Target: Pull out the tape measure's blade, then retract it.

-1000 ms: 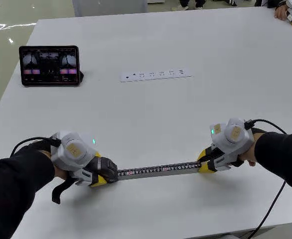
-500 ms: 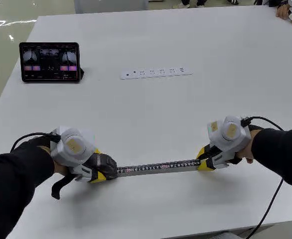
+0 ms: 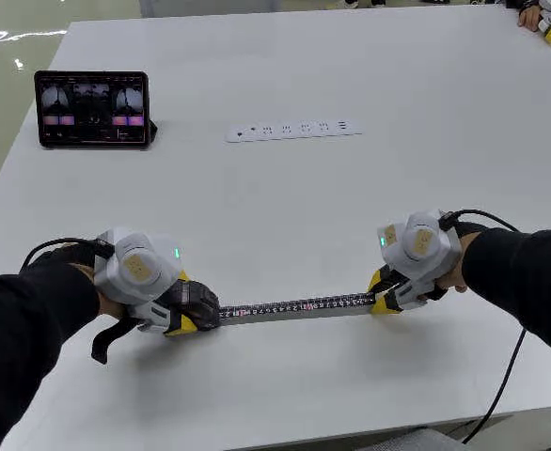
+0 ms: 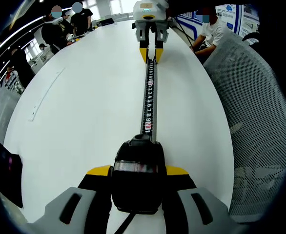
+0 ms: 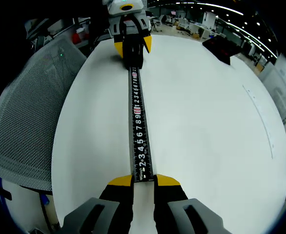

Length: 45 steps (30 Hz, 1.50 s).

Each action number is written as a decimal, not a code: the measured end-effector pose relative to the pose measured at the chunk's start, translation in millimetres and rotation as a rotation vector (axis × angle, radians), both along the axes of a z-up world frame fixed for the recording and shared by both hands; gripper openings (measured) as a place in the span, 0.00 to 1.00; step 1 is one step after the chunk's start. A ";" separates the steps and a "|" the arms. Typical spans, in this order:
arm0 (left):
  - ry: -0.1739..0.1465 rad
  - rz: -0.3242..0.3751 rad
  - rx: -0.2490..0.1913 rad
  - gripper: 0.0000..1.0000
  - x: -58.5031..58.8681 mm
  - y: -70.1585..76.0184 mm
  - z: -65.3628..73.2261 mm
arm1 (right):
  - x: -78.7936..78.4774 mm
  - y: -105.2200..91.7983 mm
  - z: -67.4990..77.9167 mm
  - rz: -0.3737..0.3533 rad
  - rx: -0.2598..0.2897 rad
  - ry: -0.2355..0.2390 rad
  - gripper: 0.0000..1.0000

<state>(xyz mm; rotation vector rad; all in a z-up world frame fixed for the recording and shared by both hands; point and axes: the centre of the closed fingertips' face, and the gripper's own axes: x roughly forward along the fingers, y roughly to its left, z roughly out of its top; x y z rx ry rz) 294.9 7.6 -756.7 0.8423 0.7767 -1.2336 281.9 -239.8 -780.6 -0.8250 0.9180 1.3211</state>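
- Large white worktop point(image 3: 285, 207): wide bare run in front of the person. Judgement: room to work the blade in either direction without snagging.
- Black tablet with lit screen point(image 3: 93, 108) and flat white power strip point(image 3: 292, 131): far side of the worktop, well apart from the work. No hazard to the stroke.
- Left gripper point(image 4: 138, 171): clenched on the black tape measure case point(image 3: 200, 303), yellow tips on either flank. The case sits low at the near left of the worktop; whether it touches the surface I cannot tell.
- Right gripper point(image 3: 379, 293): pinched on the free end of the blade, near right, opposite the left one.
- Dark metal blade with white numerals point(image 5: 137, 131): drawn out, straight and flat between the two grippers, low numerals at the right gripper's end. It runs close over the worktop; touching or not, cannot tell.
- Step in hand, as I judge it: the pull-out looks done or close to it; the retraction is not yet done.
- Doing it well:
  - hold the case steady, mouth aimed down the blade's line;
  - move the right gripper along that same line, no sideways drift, so the blade does not kink or twist;
  - walk the tip back under grip and let go only beside the case, so the spring cannot whip the blade.
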 end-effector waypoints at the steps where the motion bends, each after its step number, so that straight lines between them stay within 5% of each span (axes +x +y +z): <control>1: 0.001 0.001 0.001 0.35 0.1 0.3 0.0 | 0.2 0.1 -0.1 0.002 -0.002 -0.001 0.12; 17: 0.036 0.006 0.051 0.40 0.2 12.2 11.3 | 0.6 3.0 8.0 0.042 -0.003 -0.034 0.19; 25: 0.045 0.021 0.034 0.49 -5.2 16.1 19.4 | -1.8 6.6 21.8 0.028 0.046 -0.022 0.27; 33: 0.064 0.040 -0.007 0.61 -10.2 17.4 28.6 | -5.7 2.0 22.2 0.034 0.022 -0.024 0.40; 37: 0.086 0.017 -0.027 0.65 -18.9 19.2 31.5 | -13.3 2.5 24.1 -0.009 0.046 0.029 0.50; 45: 0.109 0.028 -0.037 0.76 -23.8 27.8 32.1 | -19.1 -3.2 26.2 -0.004 0.029 0.035 0.59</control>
